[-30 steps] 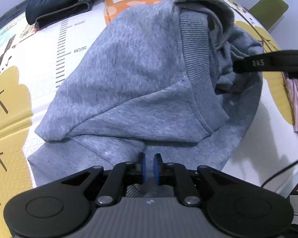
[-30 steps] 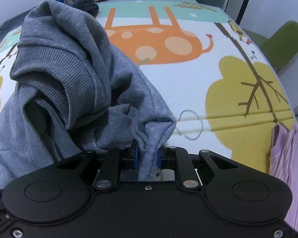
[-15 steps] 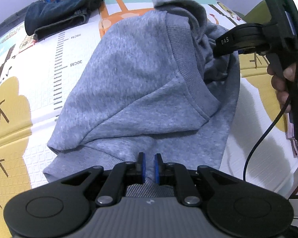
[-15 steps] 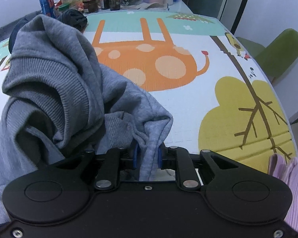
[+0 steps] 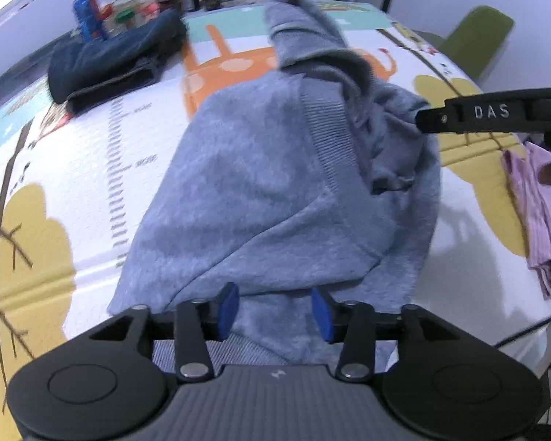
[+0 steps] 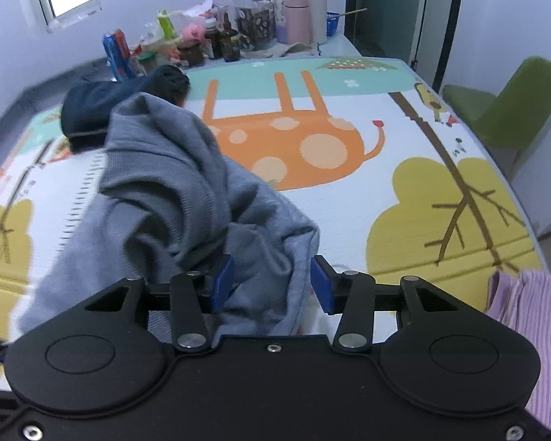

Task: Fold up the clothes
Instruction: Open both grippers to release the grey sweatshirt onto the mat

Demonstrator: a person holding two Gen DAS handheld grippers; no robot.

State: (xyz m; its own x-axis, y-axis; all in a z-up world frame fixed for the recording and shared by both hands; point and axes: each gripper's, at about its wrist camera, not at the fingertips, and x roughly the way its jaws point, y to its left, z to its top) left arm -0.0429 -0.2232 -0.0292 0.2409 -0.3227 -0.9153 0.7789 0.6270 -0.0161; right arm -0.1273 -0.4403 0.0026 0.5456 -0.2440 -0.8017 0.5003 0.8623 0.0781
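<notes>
A grey sweatshirt [image 5: 260, 198] lies bunched on the cartoon play mat [image 5: 55, 169], its ribbed hem folded over the middle. My left gripper [image 5: 273, 310] hovers over the near edge, jaws opening, with grey cloth lying loose between the blue pads, not pinched. In the right wrist view the sweatshirt [image 6: 158, 198] heaps up at left. My right gripper [image 6: 272, 288] is also opening above its near corner, the fabric slack between the pads. The right gripper's black finger [image 5: 488, 114] shows at the right of the left wrist view.
A folded dark blue garment [image 5: 110, 62] lies at the mat's far left. A pink striped garment [image 6: 532, 319] sits at the near right edge. Bottles, cans and jars [image 6: 220, 36] crowd the far end. A green chair [image 6: 507, 110] stands beyond the right side.
Both grippers were shut on the sweatshirt's edge and have now spread their jaws, letting the cloth go. Both have lifted, so more of the mat and the room shows.
</notes>
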